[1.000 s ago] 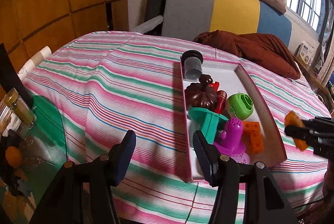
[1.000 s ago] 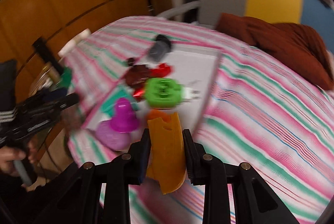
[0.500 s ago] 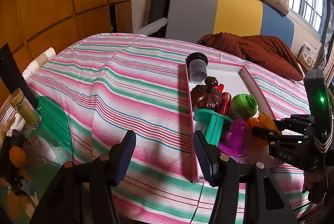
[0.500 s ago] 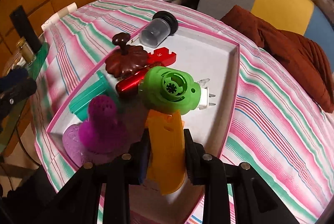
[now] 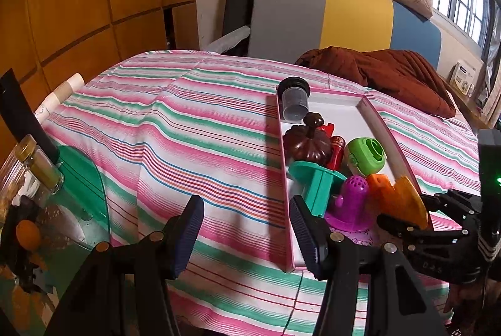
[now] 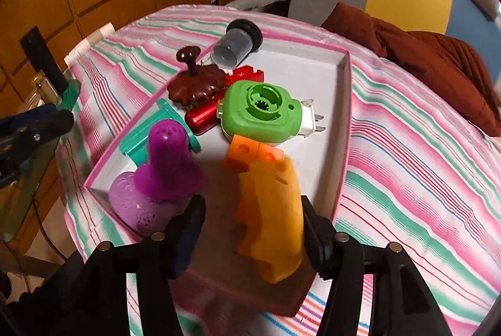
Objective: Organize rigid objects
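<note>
You can read one marking: the pale letters "D A S" on the black body of the right gripper, seen from the left wrist. Its jaws are opening, with the orange piece between them. The white box by the window carries print too small for you to read. The orange block shows a figure that may be a 2, though you cannot be sure.
</note>
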`<act>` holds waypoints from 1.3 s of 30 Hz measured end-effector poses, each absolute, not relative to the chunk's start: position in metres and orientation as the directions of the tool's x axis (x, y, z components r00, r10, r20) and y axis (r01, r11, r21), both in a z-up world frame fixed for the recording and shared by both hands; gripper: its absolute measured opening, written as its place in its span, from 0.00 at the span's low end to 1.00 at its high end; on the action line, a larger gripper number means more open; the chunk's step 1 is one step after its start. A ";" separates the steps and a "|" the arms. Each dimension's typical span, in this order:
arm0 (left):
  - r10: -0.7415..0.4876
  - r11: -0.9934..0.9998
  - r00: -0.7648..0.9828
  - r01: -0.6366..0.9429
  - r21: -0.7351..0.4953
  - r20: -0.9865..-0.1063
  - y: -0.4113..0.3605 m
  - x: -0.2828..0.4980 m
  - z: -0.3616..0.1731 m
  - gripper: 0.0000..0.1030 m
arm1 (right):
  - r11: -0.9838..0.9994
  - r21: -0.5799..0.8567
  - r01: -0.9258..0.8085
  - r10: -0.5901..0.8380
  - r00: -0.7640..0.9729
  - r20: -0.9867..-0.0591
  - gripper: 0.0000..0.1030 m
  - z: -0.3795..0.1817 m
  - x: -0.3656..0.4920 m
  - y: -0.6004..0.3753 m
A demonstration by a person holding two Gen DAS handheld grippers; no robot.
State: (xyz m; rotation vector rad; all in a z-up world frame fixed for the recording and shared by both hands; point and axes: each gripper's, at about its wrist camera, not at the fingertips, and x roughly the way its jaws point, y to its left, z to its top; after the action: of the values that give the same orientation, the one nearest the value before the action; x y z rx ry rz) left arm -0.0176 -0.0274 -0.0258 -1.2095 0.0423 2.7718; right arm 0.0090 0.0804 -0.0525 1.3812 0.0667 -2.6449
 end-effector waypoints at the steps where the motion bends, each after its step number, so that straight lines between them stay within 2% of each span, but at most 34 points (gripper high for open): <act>1: 0.094 -0.993 -0.676 -0.117 -0.019 -0.731 -0.027 -0.017 -0.025 0.56 | -0.987 0.032 0.157 -0.117 -0.568 -0.815 0.61 -0.051 0.011 0.080; 11: 0.113 -0.990 -0.682 -0.141 -0.022 -0.723 -0.016 -0.011 -0.020 0.56 | -0.995 0.052 0.080 -0.092 -0.671 -0.736 0.69 -0.020 0.037 0.094; 19: 0.136 -0.985 -0.699 -0.172 -0.019 -0.702 0.006 -0.007 -0.010 0.56 | -0.996 0.015 -0.092 0.059 -0.741 -0.668 0.88 0.002 0.044 0.103; 22: 0.131 -0.987 -0.709 -0.156 -0.028 -0.693 0.011 -0.005 -0.009 0.56 | -0.991 0.002 -0.136 0.101 -0.750 -0.653 0.92 0.004 0.043 0.102; 31: 0.004 -1.000 -0.753 -0.010 0.006 -0.658 0.004 0.001 -0.004 0.57 | -0.987 0.026 -0.160 0.104 -0.750 -0.654 0.93 0.001 0.048 0.097; 34: 0.000 -1.000 -0.774 0.009 -0.010 -0.634 -0.001 0.005 0.002 0.63 | -0.988 0.030 -0.151 0.096 -0.758 -0.645 0.93 0.003 0.051 0.094; 39: -0.055 -0.998 -0.818 0.059 0.011 -0.573 -0.001 0.016 0.014 0.63 | -0.989 0.038 -0.146 0.089 -0.765 -0.638 0.93 0.008 0.051 0.091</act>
State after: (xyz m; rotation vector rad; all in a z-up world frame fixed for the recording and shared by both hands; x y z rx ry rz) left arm 0.0163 -0.0014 0.0138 -0.9619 -0.0111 3.0534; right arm 0.0513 0.0906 0.0076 1.1043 -0.1397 -3.0713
